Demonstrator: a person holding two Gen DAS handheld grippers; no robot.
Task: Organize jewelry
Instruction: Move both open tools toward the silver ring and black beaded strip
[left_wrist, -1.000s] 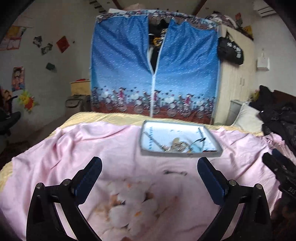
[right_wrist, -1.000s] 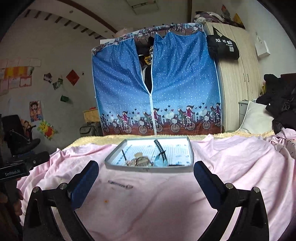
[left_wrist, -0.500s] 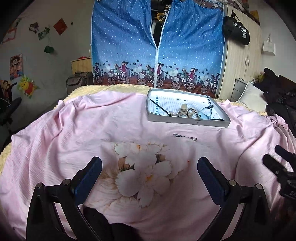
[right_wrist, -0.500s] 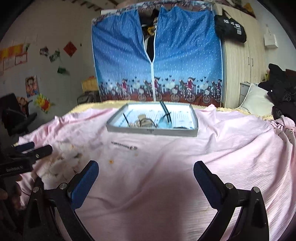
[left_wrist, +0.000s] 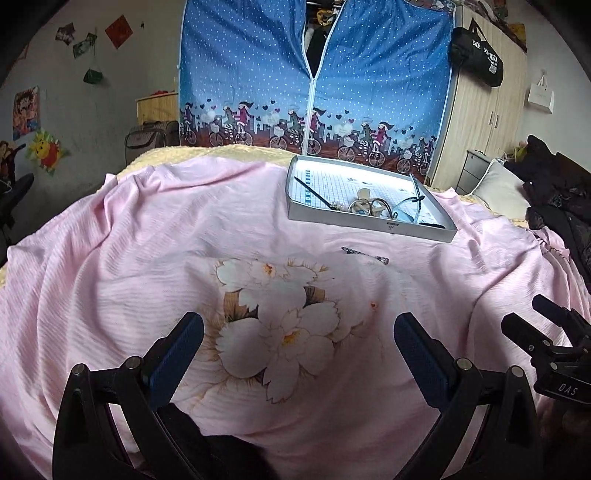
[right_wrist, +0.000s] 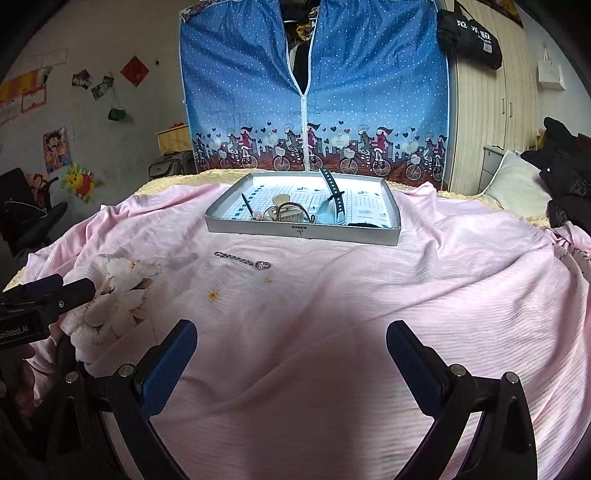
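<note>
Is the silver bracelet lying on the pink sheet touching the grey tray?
Apart. In the right wrist view, the bracelet lies on the pink sheet in front of the tray, with a clear strip of bare sheet between them.

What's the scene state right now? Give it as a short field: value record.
surface: pink sheet over a bed
tray: grey box tray at the far side of the sheet
in tray: dark strap, rings and small pieces heaped together, too tangled to list
outside tray: chain and ring on the sheet, just in front of the tray
left gripper: open, empty, above the flower print
right gripper: open, empty
</note>
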